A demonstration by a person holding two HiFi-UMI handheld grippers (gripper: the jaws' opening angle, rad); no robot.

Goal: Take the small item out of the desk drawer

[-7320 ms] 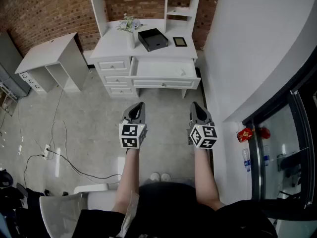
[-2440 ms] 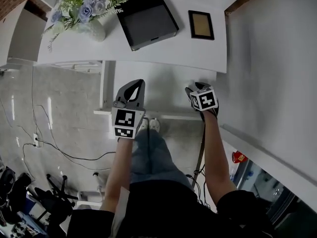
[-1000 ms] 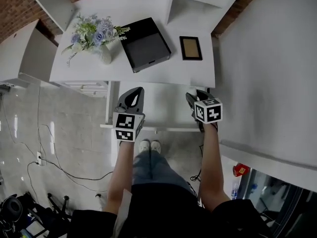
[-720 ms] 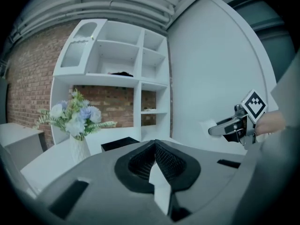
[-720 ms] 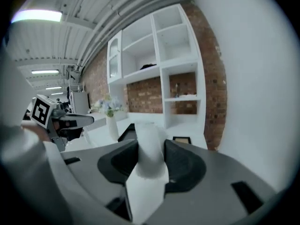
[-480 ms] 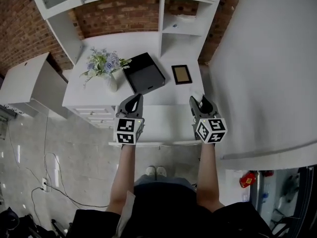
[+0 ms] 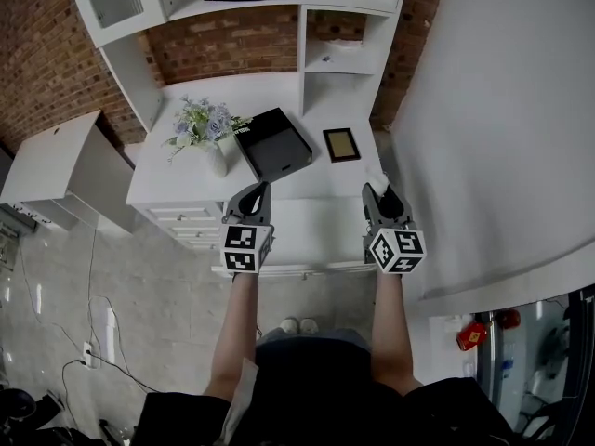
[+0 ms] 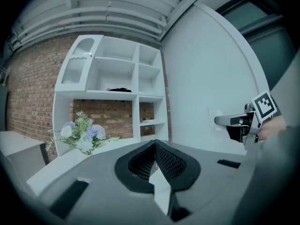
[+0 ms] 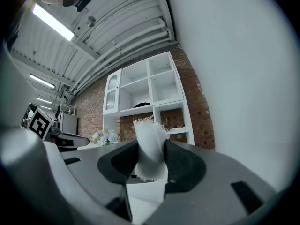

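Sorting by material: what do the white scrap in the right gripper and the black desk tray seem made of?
White frayed scrap in the right gripper: likely woven cloth, matte; loose threads fringe its top. Black rectangular tray: matte, maybe plastic or leatherette; unclear.

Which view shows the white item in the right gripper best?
The right gripper view: the white frayed scrap sits mid-frame, clamped between the right gripper's jaws. The head view shows only a white speck at that gripper's tip. The left gripper view shows the gripper side-on, and the scrap is not clear there.
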